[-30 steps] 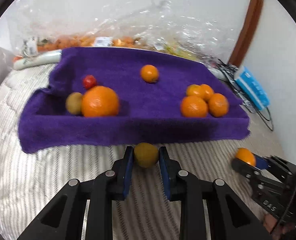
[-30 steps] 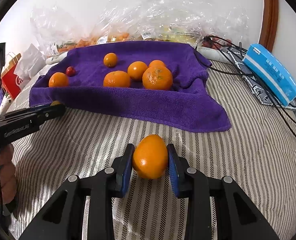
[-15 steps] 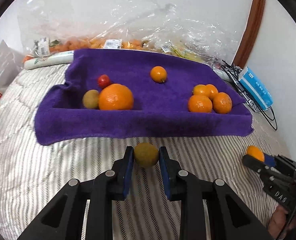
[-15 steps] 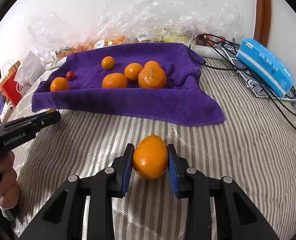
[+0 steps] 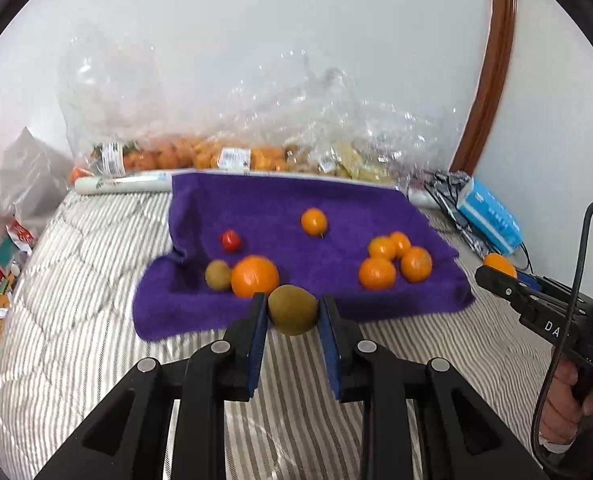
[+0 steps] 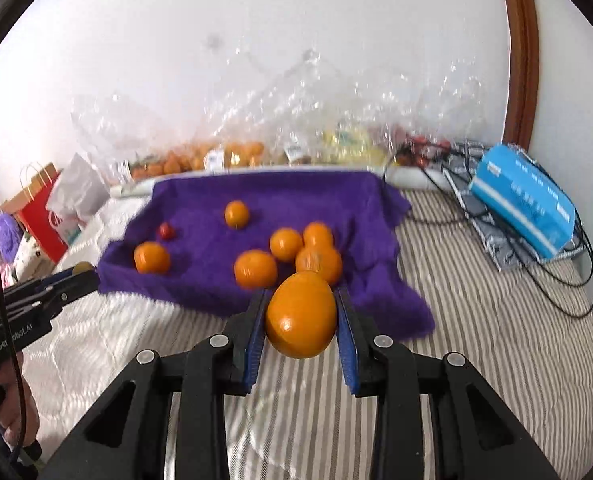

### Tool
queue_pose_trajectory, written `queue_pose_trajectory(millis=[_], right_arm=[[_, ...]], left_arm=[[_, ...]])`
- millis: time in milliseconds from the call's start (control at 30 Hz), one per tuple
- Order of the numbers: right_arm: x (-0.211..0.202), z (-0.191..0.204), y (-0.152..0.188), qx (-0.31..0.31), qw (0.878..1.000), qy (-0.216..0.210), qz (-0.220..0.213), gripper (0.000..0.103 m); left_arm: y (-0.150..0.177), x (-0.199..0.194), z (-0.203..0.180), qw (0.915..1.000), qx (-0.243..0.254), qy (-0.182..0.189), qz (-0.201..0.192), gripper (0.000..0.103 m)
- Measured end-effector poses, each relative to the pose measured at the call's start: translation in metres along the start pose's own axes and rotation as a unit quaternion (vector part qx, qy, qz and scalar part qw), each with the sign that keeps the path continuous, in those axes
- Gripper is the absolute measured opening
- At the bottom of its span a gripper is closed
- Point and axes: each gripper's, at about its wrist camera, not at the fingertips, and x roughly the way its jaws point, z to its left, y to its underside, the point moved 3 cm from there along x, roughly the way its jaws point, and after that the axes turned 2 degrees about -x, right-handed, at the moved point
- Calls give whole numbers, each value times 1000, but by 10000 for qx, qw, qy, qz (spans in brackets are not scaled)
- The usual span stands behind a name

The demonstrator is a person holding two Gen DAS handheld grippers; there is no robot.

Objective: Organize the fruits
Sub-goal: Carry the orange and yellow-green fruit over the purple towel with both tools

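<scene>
The left hand-held gripper (image 5: 292, 315) grips a kiwi (image 5: 292, 309), the right hand-held gripper (image 6: 301, 316) an orange (image 6: 300, 314), both just before the purple towel (image 5: 336, 208) ahead.

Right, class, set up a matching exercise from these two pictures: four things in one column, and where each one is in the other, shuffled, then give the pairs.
Things:
1. kiwi in the claw
2. held orange
3. red cherry tomato
4. blue box

Places:
A. on the purple towel
B. on the striped bedcover, right of the towel
C. between the fingers of the left claw
D. between the fingers of the right claw

Pairs: 1-C, 2-D, 3-A, 4-B
</scene>
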Motion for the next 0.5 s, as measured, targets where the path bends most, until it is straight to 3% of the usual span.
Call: queue_pose_trajectory(millis=[500], right_arm=[[20, 8, -60, -73, 9994, -1, -324, 33]], left_arm=[[-54, 29, 12, 9992, -276, -202, -202, 25]])
